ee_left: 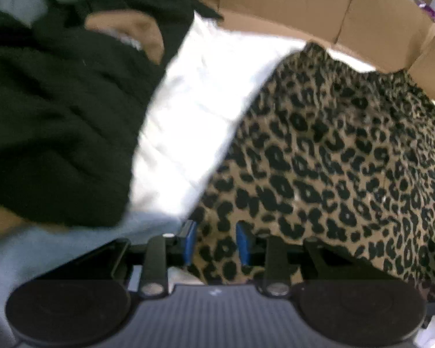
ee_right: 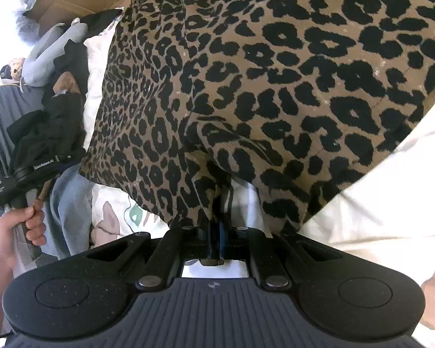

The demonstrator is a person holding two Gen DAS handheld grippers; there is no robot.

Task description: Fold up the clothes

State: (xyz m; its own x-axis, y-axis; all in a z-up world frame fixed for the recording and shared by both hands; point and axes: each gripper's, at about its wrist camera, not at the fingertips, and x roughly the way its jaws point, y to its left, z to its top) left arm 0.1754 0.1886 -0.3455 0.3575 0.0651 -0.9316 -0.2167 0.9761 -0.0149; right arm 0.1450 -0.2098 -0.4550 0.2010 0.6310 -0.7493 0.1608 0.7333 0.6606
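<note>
Left wrist view blurred; leopard-print garment (ee_left: 333, 156) cut off at right edge, black garment (ee_left: 58, 121) smeared at left, white bedding (ee_left: 194, 110) between. Cardboard box (ee_left: 304, 3) along top. Left tongs (ee_left: 216, 245) partly open at bottom centre, leopard fabric in gap, blue pads (ee_left: 190, 239) not pressing it. Right wrist view: garment fills upper frame. Right tongs (ee_right: 216, 232) closed, pinching garment's lower edge; tips hidden under fabric. Hand (ee_right: 23, 226) on left tool handle, lower left.

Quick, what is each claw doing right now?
Left claw: open, leopard cloth between its fingers, not pinched.
Right claw: closed on the leopard cloth.
</note>
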